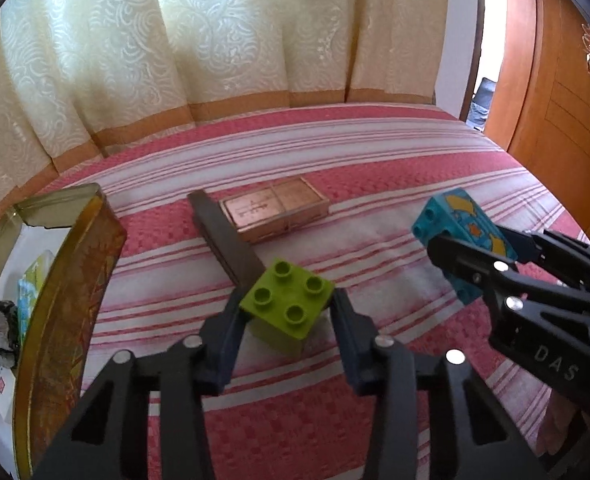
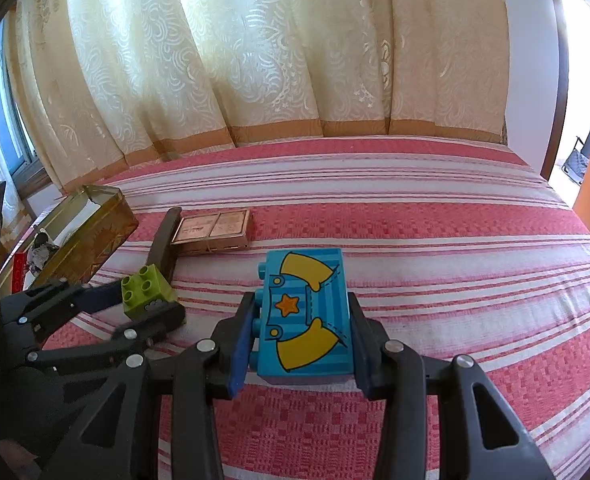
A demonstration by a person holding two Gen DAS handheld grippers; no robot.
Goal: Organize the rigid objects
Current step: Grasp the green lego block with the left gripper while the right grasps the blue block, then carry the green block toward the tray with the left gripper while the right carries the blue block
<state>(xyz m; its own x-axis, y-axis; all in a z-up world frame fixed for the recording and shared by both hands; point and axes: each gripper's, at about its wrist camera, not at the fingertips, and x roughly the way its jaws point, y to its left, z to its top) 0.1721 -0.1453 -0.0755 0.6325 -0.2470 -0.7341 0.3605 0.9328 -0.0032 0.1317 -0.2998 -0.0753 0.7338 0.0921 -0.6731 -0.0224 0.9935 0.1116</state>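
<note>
The step in hand is the pick-up of 2 toy bricks, 1 in each gripper, ahead of sorting them away. The left gripper (image 1: 287,308) straddles a lime-green 4-stud brick (image 1: 289,304) that sits on the red-and-white striped bedspread (image 1: 395,168); its blue-padded fingers (image 1: 345,320) are at the brick's 2 side faces, and from the left wrist view the pads look to be touching it, though a thin gap on the right side cannot be ruled out. The brick appears to rest on the cover, not lifted. The right gripper (image 2: 301,320) is narrowed onto a turquoise brick (image 2: 305,312) printed with a yellow-sleeved shirt and an orange star, studs pointing to the left, and holds it clear above the bed.

Behind the green brick lie a long dark flat bar (image 1: 225,236) and, just beside it, a copper-coloured flat case (image 1: 275,210). At the left stands an open gold-walled tin (image 1: 67,300) with paper packets and a grey crumpled thing inside; this is probably where the pieces belong, though nothing marks it so.

The next move calls for a firm squeeze on the green brick, then a straight lift so its corner does not catch the bar, which touches or nearly touches its far edge. After that both bricks need carrying leftward over the tin's tall wall, 1 at a time, since the opening looks narrow
</note>
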